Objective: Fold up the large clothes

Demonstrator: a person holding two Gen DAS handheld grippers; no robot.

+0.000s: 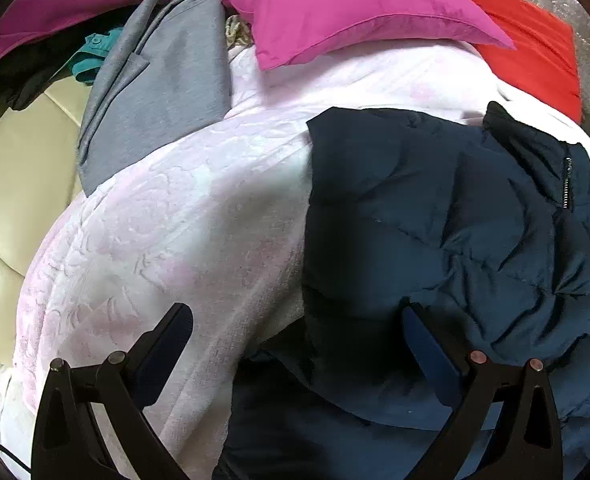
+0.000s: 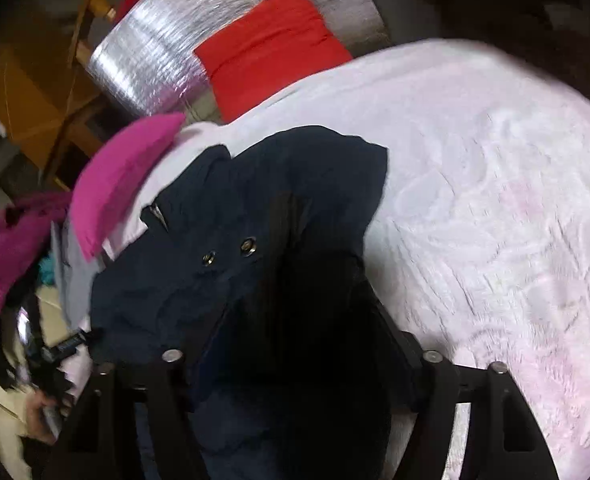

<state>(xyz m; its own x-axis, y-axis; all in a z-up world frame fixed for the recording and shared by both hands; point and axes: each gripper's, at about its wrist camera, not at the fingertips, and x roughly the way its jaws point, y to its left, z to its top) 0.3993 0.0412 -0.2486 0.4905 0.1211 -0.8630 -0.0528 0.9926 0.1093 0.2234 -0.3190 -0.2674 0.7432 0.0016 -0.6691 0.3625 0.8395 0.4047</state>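
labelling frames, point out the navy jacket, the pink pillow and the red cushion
navy jacket (image 1: 435, 208): left wrist view, quilted body
pink pillow (image 1: 355, 12): left wrist view, middle of cover
red cushion (image 2: 271, 48): right wrist view, centre

Dim, fisheye-warped; right view blurred.

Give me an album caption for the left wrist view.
Open left tool hovering at the edge of a navy puffer jacket on a pale pink blanket.

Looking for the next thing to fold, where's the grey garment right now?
In the left wrist view, upper left: the grey garment lies at the pale blanket's edge, left of the pink pillow.
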